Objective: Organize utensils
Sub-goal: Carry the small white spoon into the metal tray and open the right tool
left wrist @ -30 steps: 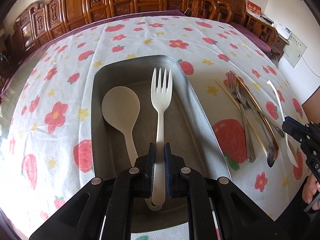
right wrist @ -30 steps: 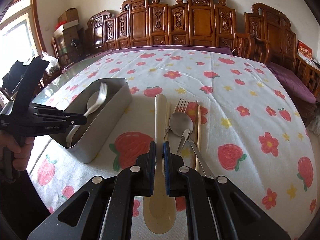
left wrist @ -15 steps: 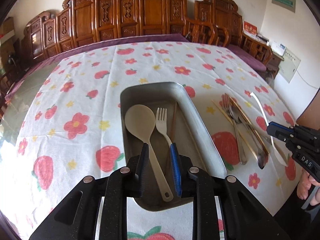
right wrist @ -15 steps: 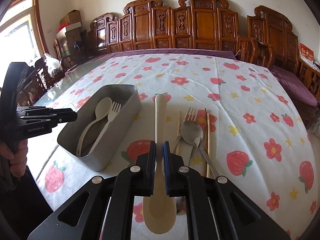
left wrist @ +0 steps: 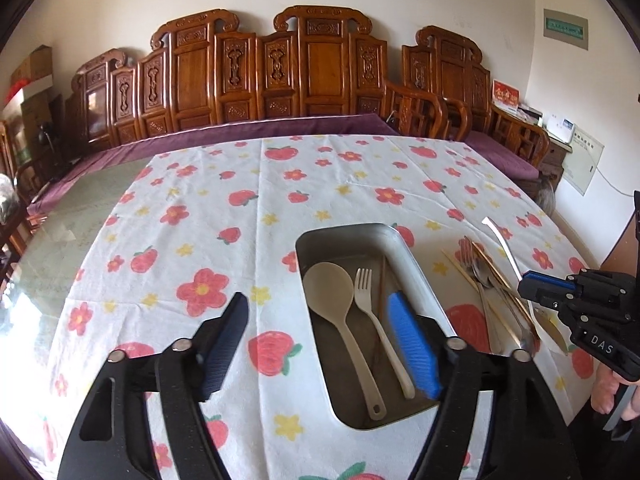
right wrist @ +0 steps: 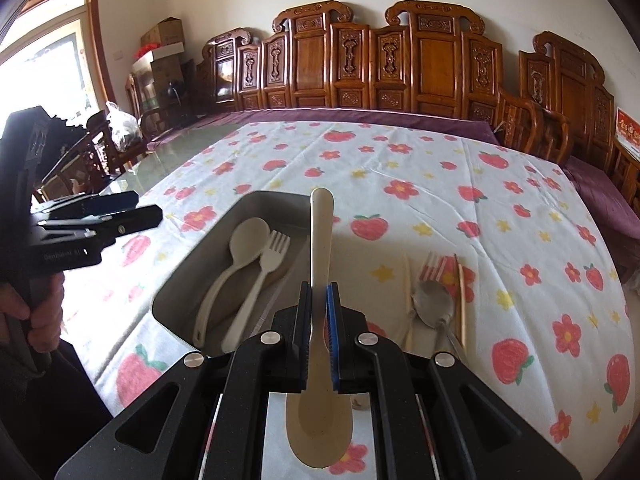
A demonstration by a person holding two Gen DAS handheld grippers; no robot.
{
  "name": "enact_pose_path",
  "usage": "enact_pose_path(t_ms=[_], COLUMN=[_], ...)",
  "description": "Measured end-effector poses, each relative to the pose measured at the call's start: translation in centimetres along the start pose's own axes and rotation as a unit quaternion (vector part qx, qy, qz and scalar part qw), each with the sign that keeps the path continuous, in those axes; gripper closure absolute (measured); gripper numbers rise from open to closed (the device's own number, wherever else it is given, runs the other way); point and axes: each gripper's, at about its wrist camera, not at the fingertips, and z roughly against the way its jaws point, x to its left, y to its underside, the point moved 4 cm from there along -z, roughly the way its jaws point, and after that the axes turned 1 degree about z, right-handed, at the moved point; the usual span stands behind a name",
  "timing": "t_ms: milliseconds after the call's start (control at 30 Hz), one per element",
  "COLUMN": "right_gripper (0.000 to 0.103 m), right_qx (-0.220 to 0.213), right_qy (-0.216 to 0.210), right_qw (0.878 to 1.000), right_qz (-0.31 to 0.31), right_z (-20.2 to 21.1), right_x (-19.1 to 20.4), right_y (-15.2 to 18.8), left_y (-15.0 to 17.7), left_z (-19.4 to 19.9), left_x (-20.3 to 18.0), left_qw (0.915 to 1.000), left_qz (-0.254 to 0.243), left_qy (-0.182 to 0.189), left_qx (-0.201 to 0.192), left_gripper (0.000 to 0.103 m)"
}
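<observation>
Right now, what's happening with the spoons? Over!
Left gripper open, empty. Right gripper shut on beige spoon. Spoon, fork lie in metal tray. Path unobstructed.

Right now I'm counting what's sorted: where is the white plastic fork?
The white plastic fork lies inside the metal tray, right of the beige spoon.

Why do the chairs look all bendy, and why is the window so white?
Left wrist view: the fisheye lens bows the carved chairs and curves the tablecloth, with dark corners. Right wrist view: same bending; the window is overexposed by daylight, so it goes white; the metal spoon beside the held beige spoon looks slightly blurred.
</observation>
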Motion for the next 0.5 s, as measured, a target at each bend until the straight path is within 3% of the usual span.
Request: enact_pose_path(t_ms=[67, 500], right_gripper=[0.094, 0.094], right_qx=[-0.002, -0.003], right_qy=[-0.007, -0.039], right_qw=[1.000, 0.999], right_qz=[0.002, 0.006], right_z=[-0.1, -2.8], right_x=[0.8, 5.9], right_y=[-0.7, -4.0], left_y=[0.0, 0.3], left_z=[0.0, -0.7], left_x=[0.4, 3.8], left_qw=[0.9999, 0.9988], left_qz=[0.004, 0.031], left_qy=[-0.009, -0.037], left_qx=[-0.007, 0.008], left_gripper=[0.016, 0.014])
